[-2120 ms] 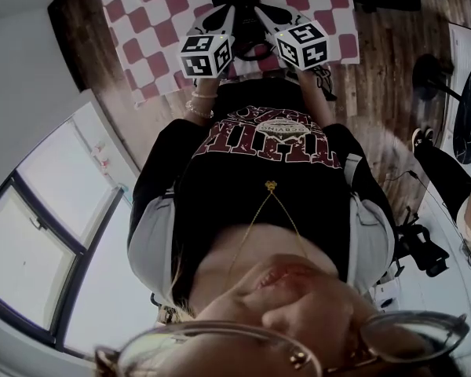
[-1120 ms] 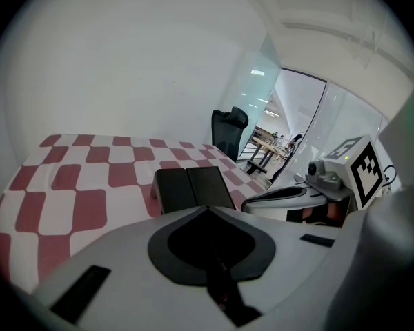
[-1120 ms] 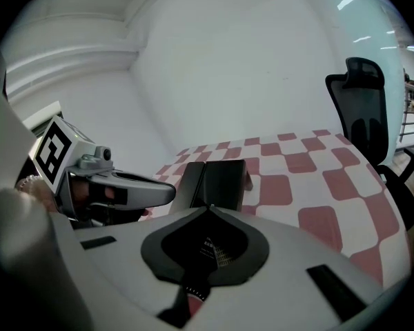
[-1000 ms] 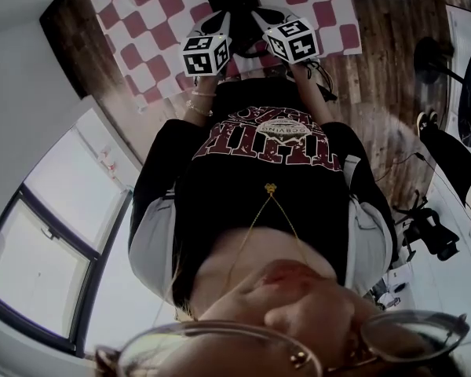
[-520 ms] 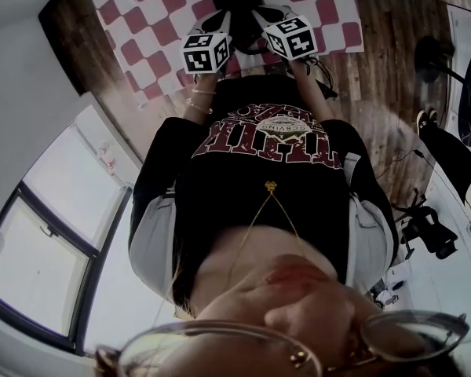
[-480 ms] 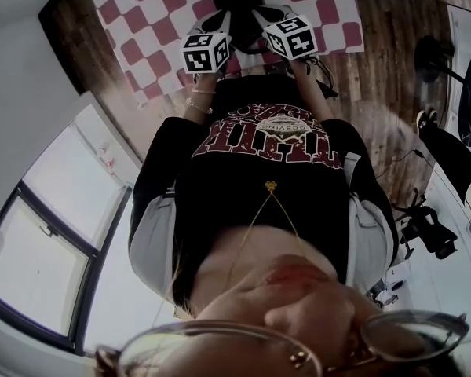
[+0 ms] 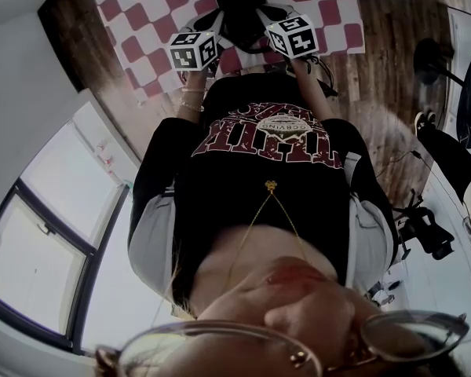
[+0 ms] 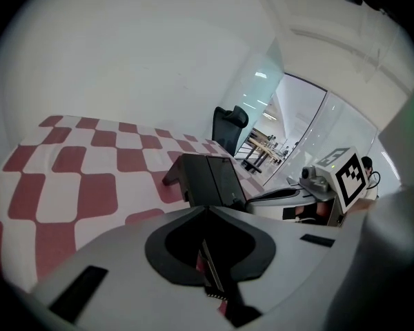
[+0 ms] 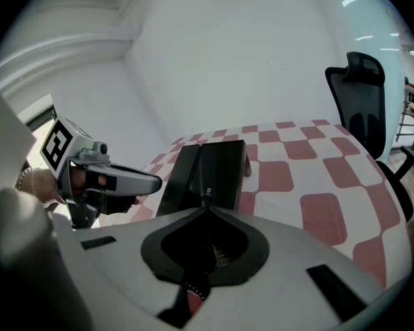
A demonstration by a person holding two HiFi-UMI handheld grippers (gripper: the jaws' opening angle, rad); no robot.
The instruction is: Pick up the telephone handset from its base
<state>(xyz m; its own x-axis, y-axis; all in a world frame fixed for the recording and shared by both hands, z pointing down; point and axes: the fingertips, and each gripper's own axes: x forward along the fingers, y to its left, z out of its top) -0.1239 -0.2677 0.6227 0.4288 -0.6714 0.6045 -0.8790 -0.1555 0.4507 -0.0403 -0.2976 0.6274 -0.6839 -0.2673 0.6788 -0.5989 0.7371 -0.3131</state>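
Telephone handset: black plastic bar (image 9: 179,176), seemingly the left strip of the black base (image 9: 224,164), frame centre, on the red-and-white checked table (image 9: 317,178).
Handling: likely light, rigid, smooth; take its narrow middle.
Left gripper (image 8: 205,209): jaws clenched, empty, near the phone.
Right gripper (image 9: 207,203): jaws clenched, empty.

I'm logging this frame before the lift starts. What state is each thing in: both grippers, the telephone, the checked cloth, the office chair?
Left gripper: jaws shut, nothing between them, short of the telephone.
Right gripper: jaws shut, empty, also short of it.
Telephone: handset appears seated on its base, not gripped.
Checked cloth: spread flat under the telephone.
Office chair: upright, nobody in it.
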